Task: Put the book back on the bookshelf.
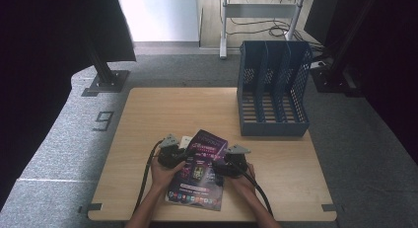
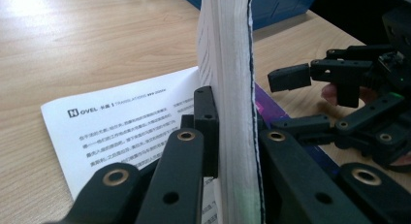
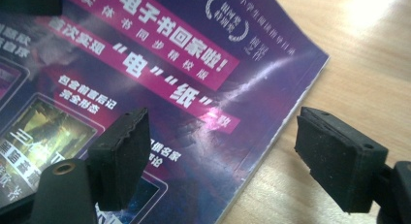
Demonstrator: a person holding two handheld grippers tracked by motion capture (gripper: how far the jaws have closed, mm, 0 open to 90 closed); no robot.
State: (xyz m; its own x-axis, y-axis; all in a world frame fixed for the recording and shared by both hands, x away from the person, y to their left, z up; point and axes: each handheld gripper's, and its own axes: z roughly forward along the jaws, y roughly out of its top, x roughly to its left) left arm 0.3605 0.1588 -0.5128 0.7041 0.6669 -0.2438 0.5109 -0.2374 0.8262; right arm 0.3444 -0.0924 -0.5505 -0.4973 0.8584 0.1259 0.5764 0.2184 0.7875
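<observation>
High view: a magazine (image 1: 199,176) lies near the front edge of the worktop (image 1: 148,119), purple cover up, its far part lifted off a white page (image 1: 185,140). The left gripper (image 1: 172,156) sits at its left edge, the right gripper (image 1: 224,166) at its right. A blue file rack (image 1: 272,90) stands well apart at the far right corner, slots open toward the person. Likely step: raise the magazine to stand it in the rack.

Left gripper view: the jaws are clamped on a thick block of pages (image 2: 231,88), held edge-on and upright between the pads. One loose printed page lies flat on the worktop to the left. The right gripper (image 2: 310,100) waits beyond the block, apart from it. The grip sits low on the block; I judge it secure, but the pages above the pads may fan or sag once lifted. Keep the lift slow and the block vertical.

Right gripper view: the jaws stand wide open with nothing between the pads; the left finger (image 3: 121,156) hovers over the cover (image 3: 145,88), the right finger (image 3: 339,156) over bare wood past the corner. To do this well, bring these jaws onto the free edge before lifting, and catch the loose page too, or it stays behind.
</observation>
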